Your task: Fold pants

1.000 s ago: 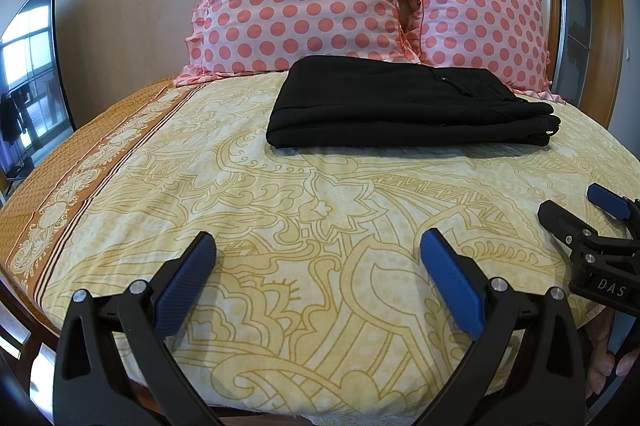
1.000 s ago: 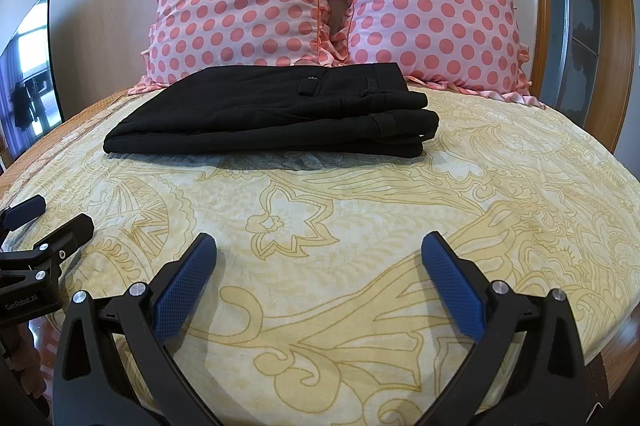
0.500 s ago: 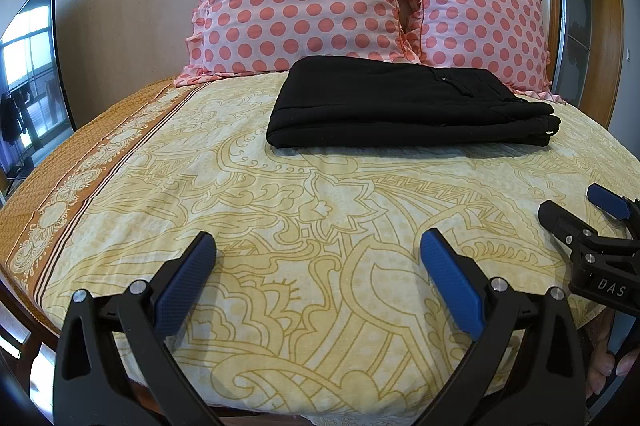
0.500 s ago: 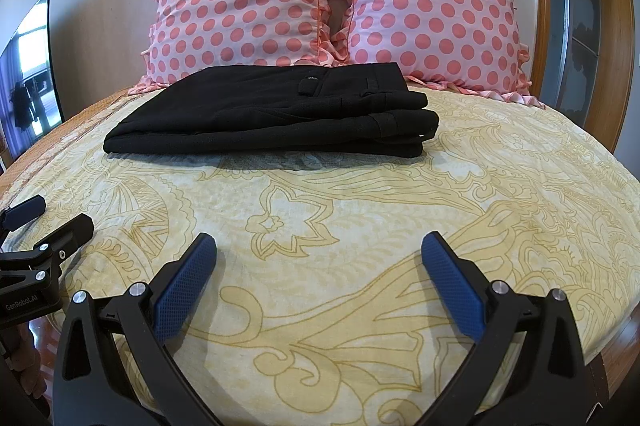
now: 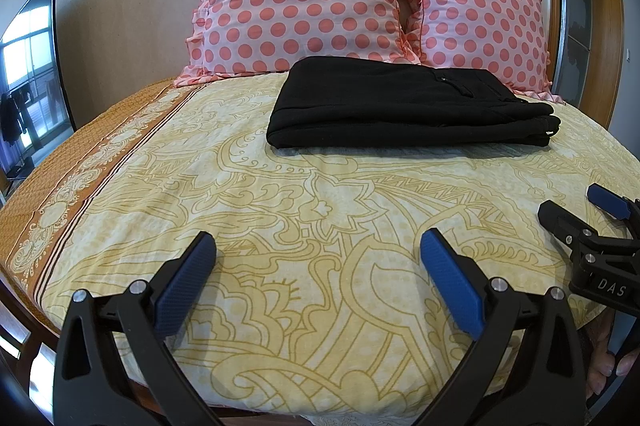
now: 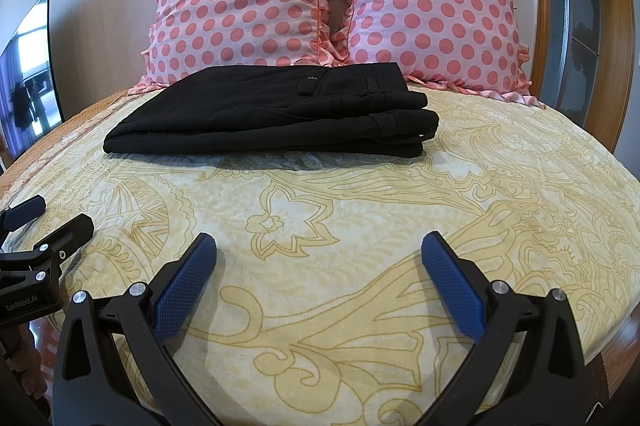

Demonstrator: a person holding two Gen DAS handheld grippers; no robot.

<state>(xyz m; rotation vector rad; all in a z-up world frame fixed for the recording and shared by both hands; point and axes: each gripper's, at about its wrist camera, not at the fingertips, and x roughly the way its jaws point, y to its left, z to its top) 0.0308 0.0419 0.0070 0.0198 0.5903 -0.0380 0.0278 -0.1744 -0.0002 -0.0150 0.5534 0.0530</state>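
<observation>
The black pants (image 5: 404, 106) lie folded at twelve o'clock on the bed (image 5: 280, 218), below the pillows (image 6: 332, 2). Left gripper (image 5: 318, 266) and right gripper (image 6: 320, 266) hang released, empty. Soft, limp cloth, probably light; grip the thick folded edge.

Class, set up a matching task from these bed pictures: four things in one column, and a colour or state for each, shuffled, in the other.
Things:
1. pants
2. pillows
3. bedspread
4. right gripper

Descriptions:
A. yellow with a swirling pattern
B. open, holding nothing
C. black, folded into a flat stack
D. pink with red dots

Pairs: 1-C, 2-D, 3-A, 4-B
</observation>
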